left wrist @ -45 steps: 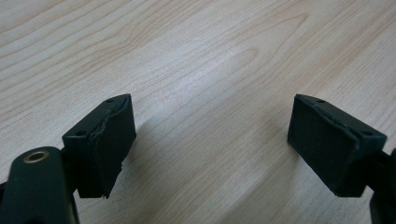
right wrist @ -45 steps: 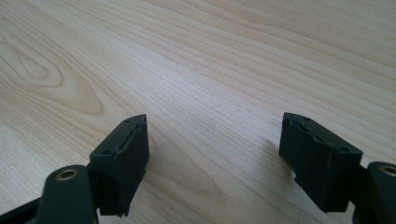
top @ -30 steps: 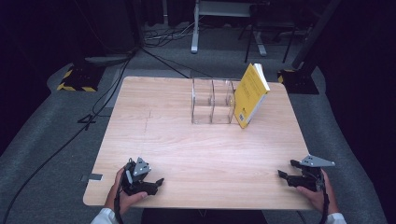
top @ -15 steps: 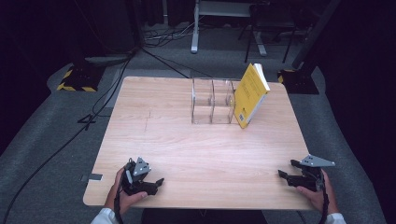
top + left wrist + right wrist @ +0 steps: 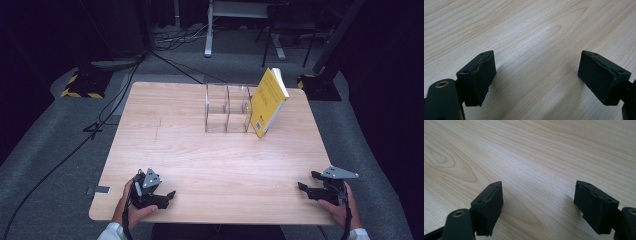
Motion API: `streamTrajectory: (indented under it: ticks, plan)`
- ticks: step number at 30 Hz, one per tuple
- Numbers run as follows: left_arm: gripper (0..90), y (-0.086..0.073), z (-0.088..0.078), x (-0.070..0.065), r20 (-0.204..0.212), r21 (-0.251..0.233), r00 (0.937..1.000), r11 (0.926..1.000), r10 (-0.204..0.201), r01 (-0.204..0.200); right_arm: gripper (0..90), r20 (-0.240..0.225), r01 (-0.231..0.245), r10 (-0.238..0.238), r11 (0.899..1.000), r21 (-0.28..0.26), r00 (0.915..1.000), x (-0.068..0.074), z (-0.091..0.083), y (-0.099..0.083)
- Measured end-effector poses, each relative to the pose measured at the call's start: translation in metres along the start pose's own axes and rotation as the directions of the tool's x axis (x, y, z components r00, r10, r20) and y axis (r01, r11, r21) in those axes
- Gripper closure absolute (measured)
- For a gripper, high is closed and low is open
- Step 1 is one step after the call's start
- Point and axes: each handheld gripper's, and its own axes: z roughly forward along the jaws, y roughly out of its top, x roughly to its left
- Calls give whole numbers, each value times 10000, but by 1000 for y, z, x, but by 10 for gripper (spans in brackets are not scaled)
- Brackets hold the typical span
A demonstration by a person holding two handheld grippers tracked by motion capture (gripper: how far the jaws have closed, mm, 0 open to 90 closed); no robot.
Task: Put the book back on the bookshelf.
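A yellow book (image 5: 268,102) leans tilted against the right end of a clear plastic rack (image 5: 227,107) at the far middle of the wooden table (image 5: 210,160). My left gripper (image 5: 167,196) rests near the front left edge in a hand, its jaws open. In the left gripper view, the left gripper (image 5: 536,75) has only bare wood between its black pads (image 5: 480,75). My right gripper (image 5: 302,182) lies at the front right edge, open too. The right gripper view has the right gripper (image 5: 537,206) with wood grain between its wide-set pads (image 5: 594,205).
Cables (image 5: 100,120) run over the grey floor left of the table. A yellow-and-black striped base (image 5: 80,85) sits at the far left, and stand legs (image 5: 210,40) rise behind the table. The wood between the rack and the grippers is bare.
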Motion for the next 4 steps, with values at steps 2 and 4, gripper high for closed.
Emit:
streamTrajectory:
  ticks: [2, 4]
  plan:
    - [153, 0, 0, 0, 5, -1, 10000, 10000, -10, 10, 240, 0, -2, 2, 10000, 2, 10000, 0, 0, 0]
    - [153, 0, 0, 0, 11, 1, 10000, 10000, -7, 7, 240, 0, -4, 4, 10000, -1, 10000, 0, 0, 0]
